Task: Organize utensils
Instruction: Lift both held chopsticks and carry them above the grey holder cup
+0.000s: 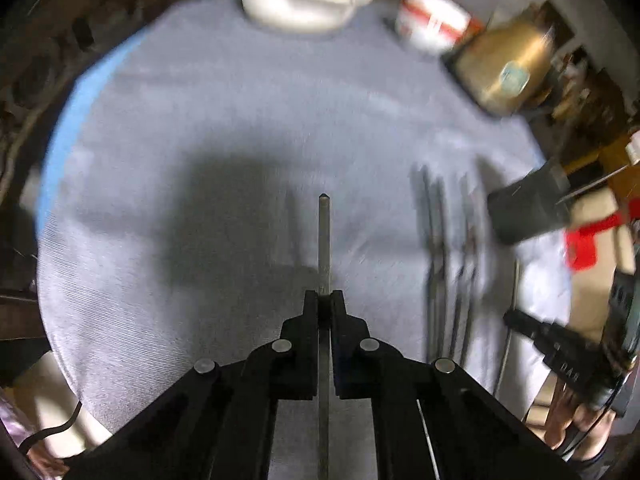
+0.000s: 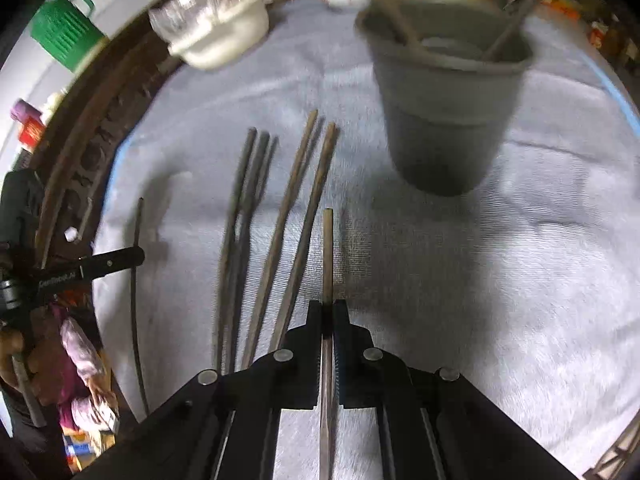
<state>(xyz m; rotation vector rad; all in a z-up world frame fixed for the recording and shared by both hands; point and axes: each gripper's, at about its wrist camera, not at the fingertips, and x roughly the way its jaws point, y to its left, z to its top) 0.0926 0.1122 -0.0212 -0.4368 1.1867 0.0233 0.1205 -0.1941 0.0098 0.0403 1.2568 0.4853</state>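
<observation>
Left tongs (image 1: 325, 298) pinching grey chopstick (image 1: 324, 236), right tongs (image 2: 328, 307) pinching wooden chopstick (image 2: 327, 252). Cup (image 2: 444, 120) at 1 o'clock. Thin grips: sticks may swivel, miss rim, tip cup.

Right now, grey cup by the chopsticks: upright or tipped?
Upright. The grey cup stands on its base on the white cloth, its open rim facing up, with a couple of sticks leaning inside it.
</observation>
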